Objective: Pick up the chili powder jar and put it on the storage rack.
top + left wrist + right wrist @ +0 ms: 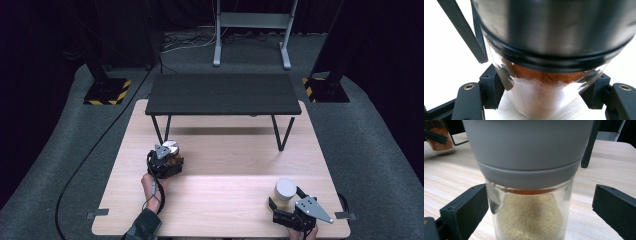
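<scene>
Left tongs [167,152] pinching orange jar [549,85], hand low behind. Right tongs [280,202] spreading around white jar [529,215], not touching. Both sitting over table [225,150].

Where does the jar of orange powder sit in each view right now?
High view: orange powder jar left of centre, clamped in the left claw.
Left gripper view: centre, close up, pads pressing its glass.
Right gripper view: top left corner.
Shared landmark: black shelf leg.

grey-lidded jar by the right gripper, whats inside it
The grey-lidded jar holds pale yellowish powder; an orange band sits under the lid. The lid hides how high it is filled.
</scene>
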Tool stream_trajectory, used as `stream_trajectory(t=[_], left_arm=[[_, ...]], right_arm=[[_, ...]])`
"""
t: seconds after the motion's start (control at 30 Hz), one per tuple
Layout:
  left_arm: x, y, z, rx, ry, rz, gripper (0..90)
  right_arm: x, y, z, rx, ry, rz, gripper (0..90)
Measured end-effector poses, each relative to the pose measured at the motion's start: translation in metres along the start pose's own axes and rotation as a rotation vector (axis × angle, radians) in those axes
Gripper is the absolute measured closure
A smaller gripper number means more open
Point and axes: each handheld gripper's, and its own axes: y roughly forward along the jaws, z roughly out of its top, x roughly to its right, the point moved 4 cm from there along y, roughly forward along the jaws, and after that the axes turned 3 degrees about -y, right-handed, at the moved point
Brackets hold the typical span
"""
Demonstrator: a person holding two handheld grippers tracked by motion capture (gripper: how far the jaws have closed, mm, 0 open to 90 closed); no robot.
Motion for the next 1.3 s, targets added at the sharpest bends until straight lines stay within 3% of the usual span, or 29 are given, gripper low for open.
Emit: stream_trajectory(t=[0.47,0.93,1.07,1.3], left_arm=[[0.006,-0.008,0.013,0.01,0.001,-0.046,31.0],[0.013,-0.01,0.033,0.014,0.028,-0.089,31.0],[0.014,-0.014,0.04,0.031,0.024,-0.128,31.0],[0.018,-0.017,0.047,0.031,0.047,-0.137,31.1]], right_arm=[[0.0,0.0,-0.001,0.005,0.003,0.002,0.0],[0.0,0.0,0.0,0.001,0.002,-0.001,0.0],[0.0,0.0,0.0,0.0,0.002,-0.002,0.0],[0.0,0.0,0.0,0.003,0.004,-0.003,0.0]])
